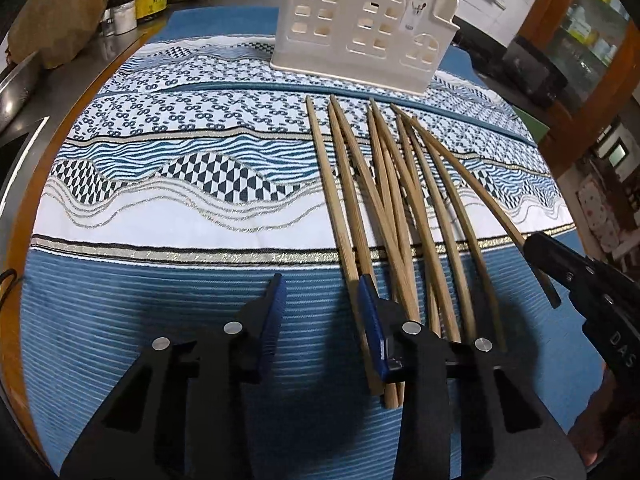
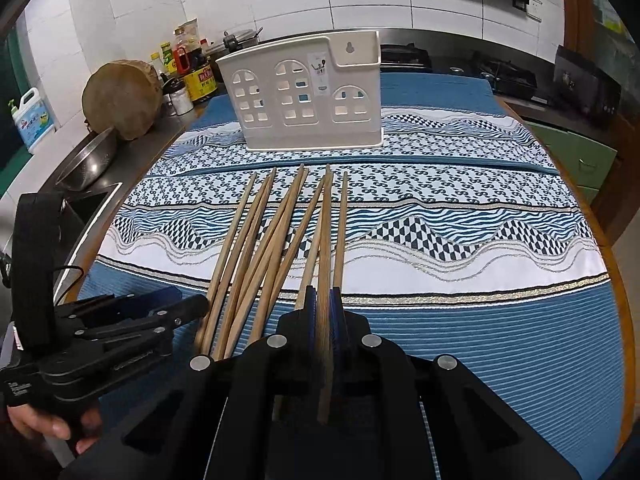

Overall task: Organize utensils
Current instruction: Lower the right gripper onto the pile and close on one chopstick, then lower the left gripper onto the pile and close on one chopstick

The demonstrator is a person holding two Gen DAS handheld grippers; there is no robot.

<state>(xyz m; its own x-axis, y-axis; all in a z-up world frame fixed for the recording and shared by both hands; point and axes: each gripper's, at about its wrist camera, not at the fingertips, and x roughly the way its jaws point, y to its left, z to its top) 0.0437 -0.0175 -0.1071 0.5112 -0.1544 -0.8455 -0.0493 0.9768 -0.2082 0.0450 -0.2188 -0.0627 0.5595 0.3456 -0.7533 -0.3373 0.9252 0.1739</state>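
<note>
The chopsticks (image 2: 276,248) lie in a loose, crossing fan on the patterned cloth (image 2: 460,248) that covers the desk, tips toward the white house-shaped utensil holder (image 2: 312,96), which stands upright just beyond them and looks empty through its window cut-outs.

The right gripper (image 2: 323,300) has its jaws shut on one chopstick (image 2: 326,240) near its thick end; it runs straight out between the pads toward the holder. The left gripper (image 1: 324,292) hangs over the near ends of the pile, jaws partly open with nothing pressed between them — its right finger lies against the leftmost sticks, the left one over bare cloth.

To do this step well, I judge the right hand should lift its stick clear of the neighbours it crosses before swinging it, then tip it upright over the holder's open top. The left would do better to settle on a single outer stick rather than rake several at once.

Both grippers slope steeply down at the cloth, side by side; fingers of the person's left hand (image 2: 48,424) wrap the handle.
</note>
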